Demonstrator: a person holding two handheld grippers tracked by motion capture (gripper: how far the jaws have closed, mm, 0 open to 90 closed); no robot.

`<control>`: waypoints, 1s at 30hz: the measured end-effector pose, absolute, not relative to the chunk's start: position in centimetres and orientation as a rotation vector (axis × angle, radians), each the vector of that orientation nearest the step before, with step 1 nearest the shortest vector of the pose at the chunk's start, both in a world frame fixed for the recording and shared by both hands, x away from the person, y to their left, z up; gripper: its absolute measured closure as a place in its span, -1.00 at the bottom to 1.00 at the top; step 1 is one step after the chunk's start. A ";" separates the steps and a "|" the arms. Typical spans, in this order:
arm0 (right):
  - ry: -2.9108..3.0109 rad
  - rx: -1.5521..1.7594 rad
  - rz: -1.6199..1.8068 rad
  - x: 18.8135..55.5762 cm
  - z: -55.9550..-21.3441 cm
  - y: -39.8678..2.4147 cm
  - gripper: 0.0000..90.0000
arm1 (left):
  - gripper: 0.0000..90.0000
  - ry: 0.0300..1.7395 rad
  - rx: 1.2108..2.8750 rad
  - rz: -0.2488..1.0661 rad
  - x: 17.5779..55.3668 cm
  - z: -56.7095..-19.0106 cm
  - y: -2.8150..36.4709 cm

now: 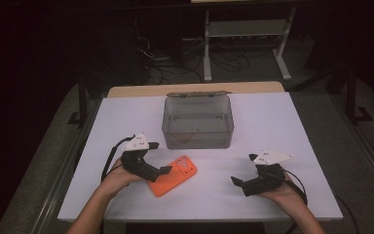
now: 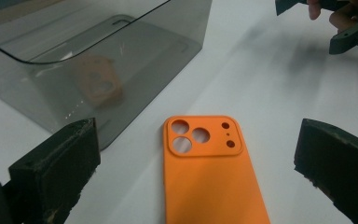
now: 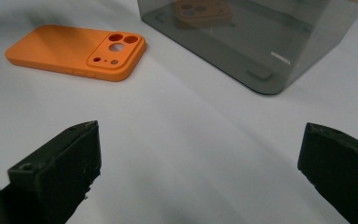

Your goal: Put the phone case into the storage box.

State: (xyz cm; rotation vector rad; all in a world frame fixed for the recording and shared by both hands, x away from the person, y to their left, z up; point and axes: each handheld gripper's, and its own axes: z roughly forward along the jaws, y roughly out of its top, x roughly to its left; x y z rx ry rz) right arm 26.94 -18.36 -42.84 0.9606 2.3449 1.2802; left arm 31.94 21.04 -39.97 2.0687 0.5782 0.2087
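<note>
Fingers wide apart, both grippers – left gripper (image 1: 157,158) over orange phone case (image 2: 209,172) | no readable writing

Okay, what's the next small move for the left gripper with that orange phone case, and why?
Probably lower the left gripper and close it across the case. Its jaws stand wide open, one on each side of the case, which lies flat on the table, untouched. The clear bin sits just beyond, open at the top, a likely place for it. The right gripper is open and off to the side.

high: above, looking forward-down | gripper views: low, close | shared: orange phone case (image 1: 172,176) beside grey bin (image 1: 198,122)
</note>
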 end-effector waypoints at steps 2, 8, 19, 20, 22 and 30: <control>2.344 0.963 1.281 26.9 -42.8 -18.4 -1.00 | -1.00 0.573 2.072 0.208 32.1 -39.9 20.7; 2.346 0.963 1.280 27.0 -42.9 -18.4 -1.00 | -1.00 0.570 2.074 0.205 32.5 -40.0 20.0; 2.346 0.958 1.281 26.9 -42.8 -18.4 -1.00 | -1.00 0.567 2.087 0.215 32.8 -40.1 19.0; 2.346 0.958 1.282 26.9 -42.8 -18.4 -1.00 | -1.00 0.568 2.087 0.218 32.8 -40.1 18.9; 2.345 0.958 1.282 26.9 -42.8 -18.4 -1.00 | -1.00 0.571 2.084 0.225 32.8 -40.1 18.7; 2.345 0.955 1.281 26.9 -42.8 -18.4 -1.00 | -1.00 0.588 2.095 0.230 32.7 -40.3 18.5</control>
